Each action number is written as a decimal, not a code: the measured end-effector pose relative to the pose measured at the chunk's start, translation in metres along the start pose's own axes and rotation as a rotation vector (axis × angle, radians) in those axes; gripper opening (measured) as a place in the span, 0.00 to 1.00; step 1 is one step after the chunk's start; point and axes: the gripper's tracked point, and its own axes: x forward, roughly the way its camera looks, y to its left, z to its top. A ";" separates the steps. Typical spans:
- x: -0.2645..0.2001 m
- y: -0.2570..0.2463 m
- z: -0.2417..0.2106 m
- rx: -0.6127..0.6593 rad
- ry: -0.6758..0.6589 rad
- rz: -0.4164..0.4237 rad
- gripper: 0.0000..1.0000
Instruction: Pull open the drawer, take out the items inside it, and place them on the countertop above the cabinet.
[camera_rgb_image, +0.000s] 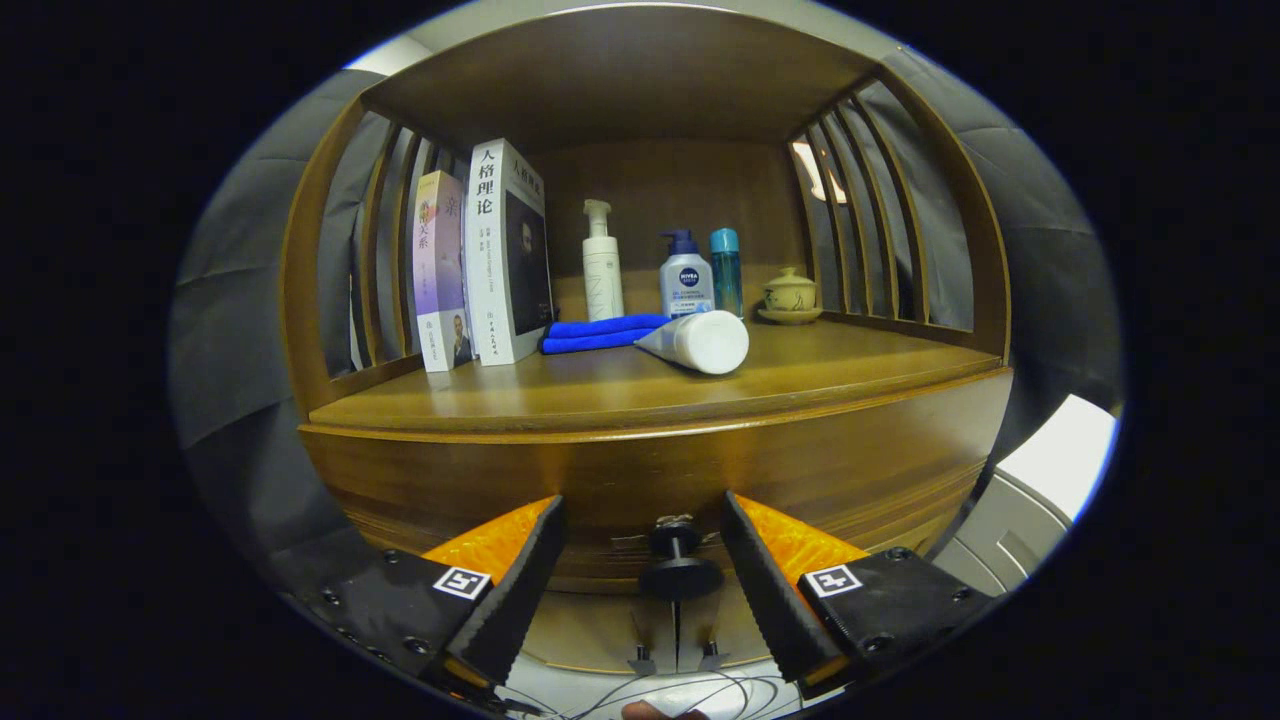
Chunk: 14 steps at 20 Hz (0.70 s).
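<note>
- Centrally placed: drawer knob (678, 560), between the spread fingers of the gripper (645, 590), neither finger touching it.
- Drawer front (640, 480) flush with the cabinet, shut; contents hidden.
- Resting on countertop (820, 365): white tube (700, 341), blue cloth (600, 333), bottles (687, 280), books (485, 255).
- Fits either lining up to pull, or a drawer emptied and closed again; undecidable.

Gripper (641, 560): two wedge-shaped fingers (520, 590) with ribbed, serrated inner pads. Each finger sits on a dark mount plate with round screw heads and one square black-and-white fiducial marker (461, 582). Thin wires loop at the near edge.
</note>
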 end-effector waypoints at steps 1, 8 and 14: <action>0.000 0.000 0.000 -0.016 0.002 -0.001 0.98; -0.058 0.016 0.035 0.101 -0.092 0.101 0.98; -0.124 -0.005 0.089 -0.032 -0.204 0.048 0.98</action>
